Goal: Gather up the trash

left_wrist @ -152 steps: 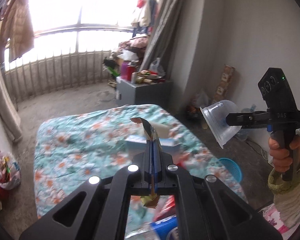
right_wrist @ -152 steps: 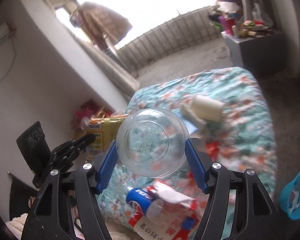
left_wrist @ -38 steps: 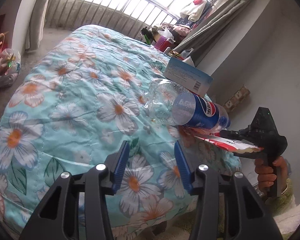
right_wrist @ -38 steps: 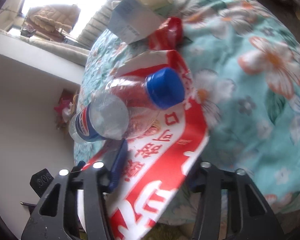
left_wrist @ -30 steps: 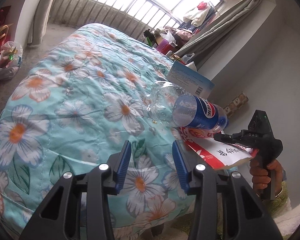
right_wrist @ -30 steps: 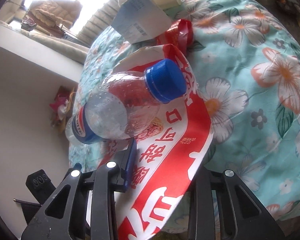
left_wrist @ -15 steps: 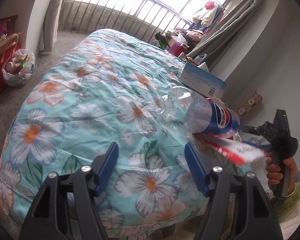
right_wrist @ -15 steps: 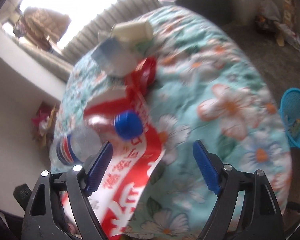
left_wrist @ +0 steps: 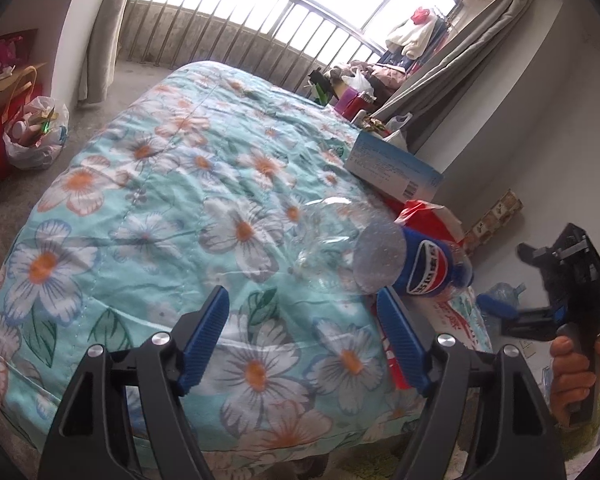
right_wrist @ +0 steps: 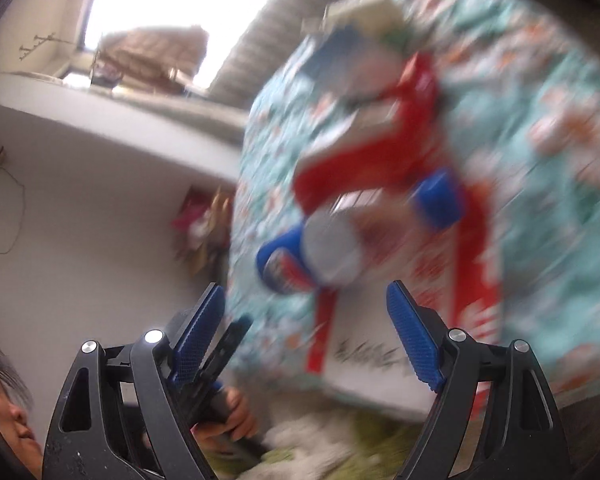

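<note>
A crushed clear bottle (left_wrist: 424,268) with a blue label and blue cap lies near the edge of the floral bedspread (left_wrist: 160,200), on a red and white wrapper (left_wrist: 428,216). My left gripper (left_wrist: 302,296) sits just short of the bottle's base; its jaws are opening and nothing is between them. In the blurred right wrist view, my right gripper (right_wrist: 304,292) is open and empty in front of the bottle (right_wrist: 332,248) and the wrapper (right_wrist: 380,152). From the left wrist view, the right gripper (left_wrist: 508,276) hangs off the bed's right side in a hand (left_wrist: 572,376).
A blue and white box (left_wrist: 392,168) lies on the bed behind the wrapper. On the floor to the left are a plastic bag of rubbish (left_wrist: 36,132) and red bags. A water jug (left_wrist: 504,296) stands by the right wall. Clutter (left_wrist: 352,96) fills the far corner.
My right gripper let go of the red and white wrapper, spread wide and pulled back. My left gripper's jaws widened and it tipped slightly. The bottle and wrapper stayed on the bed.
</note>
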`<state>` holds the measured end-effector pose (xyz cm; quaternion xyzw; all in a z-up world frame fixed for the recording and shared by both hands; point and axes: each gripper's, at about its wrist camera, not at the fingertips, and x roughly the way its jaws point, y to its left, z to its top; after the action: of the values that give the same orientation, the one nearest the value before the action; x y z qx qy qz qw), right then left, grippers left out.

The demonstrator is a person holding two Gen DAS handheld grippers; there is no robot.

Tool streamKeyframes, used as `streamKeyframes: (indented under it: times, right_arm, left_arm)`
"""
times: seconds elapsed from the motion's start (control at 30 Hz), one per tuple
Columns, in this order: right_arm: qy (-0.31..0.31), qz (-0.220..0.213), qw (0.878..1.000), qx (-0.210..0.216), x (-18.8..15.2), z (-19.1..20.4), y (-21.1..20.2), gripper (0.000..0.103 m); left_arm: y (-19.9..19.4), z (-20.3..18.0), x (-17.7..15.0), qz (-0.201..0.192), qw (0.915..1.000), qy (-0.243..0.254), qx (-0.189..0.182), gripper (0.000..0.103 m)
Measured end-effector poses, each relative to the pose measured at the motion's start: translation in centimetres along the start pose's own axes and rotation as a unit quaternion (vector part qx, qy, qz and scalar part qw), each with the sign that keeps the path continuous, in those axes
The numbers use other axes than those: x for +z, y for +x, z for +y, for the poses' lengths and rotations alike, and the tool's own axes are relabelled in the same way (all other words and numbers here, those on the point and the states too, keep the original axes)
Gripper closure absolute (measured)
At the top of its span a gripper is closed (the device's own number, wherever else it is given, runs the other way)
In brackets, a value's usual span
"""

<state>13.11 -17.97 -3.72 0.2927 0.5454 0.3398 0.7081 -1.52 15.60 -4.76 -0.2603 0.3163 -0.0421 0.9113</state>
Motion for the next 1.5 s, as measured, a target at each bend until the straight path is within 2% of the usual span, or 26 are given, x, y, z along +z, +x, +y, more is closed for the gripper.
streamKeyframes:
  times: [0.17,0.23,0.4,0.53,0.67,0.93,1.13,1.3,1.4,1.5]
  right_arm:
    - [0.077,0.045,0.996,0.025,0.3,-1.4,4.0,0.024]
    - [0.1,0.044,0.994,0.016,0.6,-2.0,4.8,0.024]
    - [0.147,0.033,0.988,0.022,1.2,-3.8,5.3,0.024]
    - [0.183,0.024,0.982,0.038,1.6,-4.9,5.8,0.023]
    - [0.212,0.017,0.975,0.062,1.8,-6.4,5.6,0.023]
    - [0.217,0.005,0.973,0.082,1.9,-7.1,4.2,0.024]
    - [0.225,0.003,0.971,0.084,1.9,-8.0,3.6,0.026]
    - [0.231,0.002,0.969,0.084,2.2,-8.9,3.0,0.029]
    - [0.226,0.001,0.971,0.083,2.4,-9.1,2.8,0.032]
    - [0.225,0.002,0.971,0.086,2.4,-9.5,2.6,0.033]
  left_arm:
    - [0.4,-0.6,0.6,0.004,0.9997,-0.003,-0.023,0.029]
    - [0.9,-0.6,1.2,0.013,0.9992,-0.014,-0.035,0.029]
    - [2.7,0.8,4.0,0.021,0.9913,-0.081,-0.102,0.029]
    - [5.5,1.3,5.5,0.057,0.9849,-0.114,-0.117,0.029]
    - [7.1,1.1,5.8,0.063,0.9805,-0.13,-0.134,0.029]
    - [7.7,1.1,5.7,0.069,0.9752,-0.149,-0.148,0.029]
    - [8.0,1.8,7.3,0.055,0.9802,-0.15,-0.117,0.029]
    - [9.8,1.3,7.2,0.107,0.9821,-0.127,-0.089,0.029]
    - [9.8,0.8,6.8,0.119,0.981,-0.114,-0.103,0.029]
    - [9.6,0.6,6.4,0.136,0.9749,-0.119,-0.13,0.029]
